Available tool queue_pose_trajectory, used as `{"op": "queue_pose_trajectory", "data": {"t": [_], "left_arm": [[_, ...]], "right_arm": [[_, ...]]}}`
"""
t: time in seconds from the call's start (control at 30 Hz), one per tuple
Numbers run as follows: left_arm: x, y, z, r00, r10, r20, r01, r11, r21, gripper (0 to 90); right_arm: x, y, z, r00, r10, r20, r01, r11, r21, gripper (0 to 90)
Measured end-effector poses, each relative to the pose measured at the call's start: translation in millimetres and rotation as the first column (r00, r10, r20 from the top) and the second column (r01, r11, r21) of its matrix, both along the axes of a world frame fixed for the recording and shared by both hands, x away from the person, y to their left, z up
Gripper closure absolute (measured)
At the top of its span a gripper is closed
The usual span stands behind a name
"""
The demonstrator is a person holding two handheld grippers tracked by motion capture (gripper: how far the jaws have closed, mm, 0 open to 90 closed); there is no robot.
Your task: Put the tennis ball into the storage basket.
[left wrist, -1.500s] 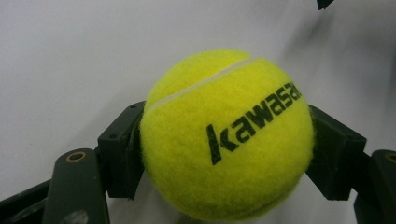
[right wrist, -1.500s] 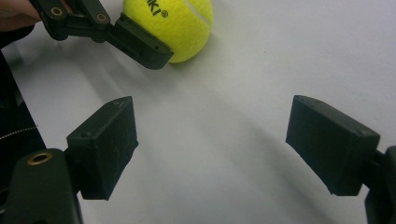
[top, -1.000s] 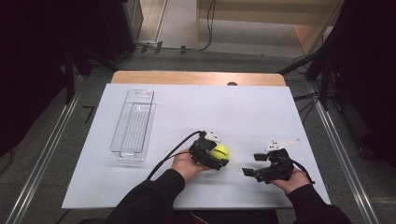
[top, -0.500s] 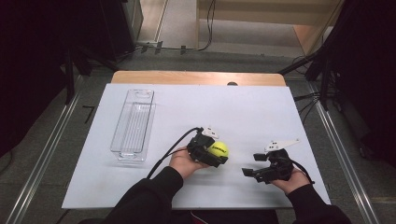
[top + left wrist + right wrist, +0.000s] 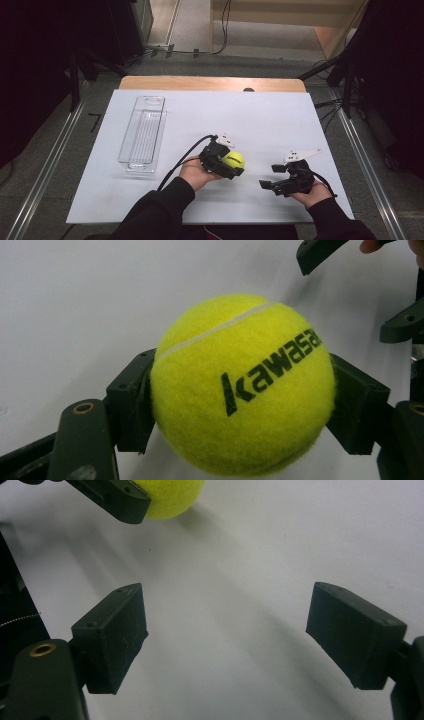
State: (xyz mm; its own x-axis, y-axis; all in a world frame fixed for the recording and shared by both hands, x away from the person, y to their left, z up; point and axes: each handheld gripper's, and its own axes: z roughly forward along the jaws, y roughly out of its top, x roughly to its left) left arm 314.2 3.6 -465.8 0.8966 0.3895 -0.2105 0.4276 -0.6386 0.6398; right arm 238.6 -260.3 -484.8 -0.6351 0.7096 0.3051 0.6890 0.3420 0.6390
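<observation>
A yellow tennis ball [image 5: 234, 160] with black lettering is clamped in my left gripper [image 5: 227, 164] near the middle of the white tabletop [image 5: 250, 115]. In the left gripper view both black pads press on the sides of the ball [image 5: 242, 385]. My right gripper [image 5: 270, 176] stands open a short way to the right of the ball, its jaws pointing left toward it with nothing between them. The right gripper view has its wide-apart pads [image 5: 115, 630] over bare white surface, with the ball [image 5: 170, 497] and one left jaw at the top edge.
A clear plastic tray [image 5: 142, 132] lies lengthwise at the left of the table, with nothing in it. A wooden strip [image 5: 210, 83] runs along the far edge. Dark equipment and cables stand on the floor around the table.
The left gripper with the ball has shifted slightly away from the front edge. The right gripper has kept still.
</observation>
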Motion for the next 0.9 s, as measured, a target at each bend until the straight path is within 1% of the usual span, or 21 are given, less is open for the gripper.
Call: {"op": "queue_pose_trajectory", "data": {"t": [0.07,0.23,0.53,0.77,0.8,0.9], "left_arm": [[-0.9,0.6,2.8,1.0,0.0,-0.004,0.0,1.0,-0.007,26.7],[-1.8,2.1,8.6,0.9999,-0.013,-0.001,0.013,0.9999,-0.005,26.7],[-2.5,5.1,17.5,0.9995,-0.027,-0.015,0.027,0.9996,0.003,26.7],[-3.1,8.6,27.5,0.9994,-0.024,-0.024,0.024,0.9996,-0.018,26.7],[-2.8,9.0,28.7,0.9993,-0.024,-0.028,0.024,0.9996,-0.016,26.7],[-2.6,10.5,32.5,0.9996,-0.018,-0.021,0.018,0.9998,-0.001,26.7]], "right_arm": [[0.0,0.0,0.0,1.0,0.0,0.001,0.0,1.0,0.0,14.6],[-0.1,-0.2,0.0,1.0,0.001,0.0,-0.001,1.0,0.0,14.6],[-0.2,-0.3,0.1,1.0,-0.001,0.001,0.001,1.0,0.001,14.6],[-0.3,-0.4,0.0,1.0,0.003,0.003,-0.003,1.0,0.001,14.6],[-0.3,-0.4,0.0,1.0,0.003,0.003,-0.003,1.0,0.001,14.6],[-0.3,-0.5,0.0,1.0,-0.002,0.003,0.002,1.0,0.002,14.6]]}}
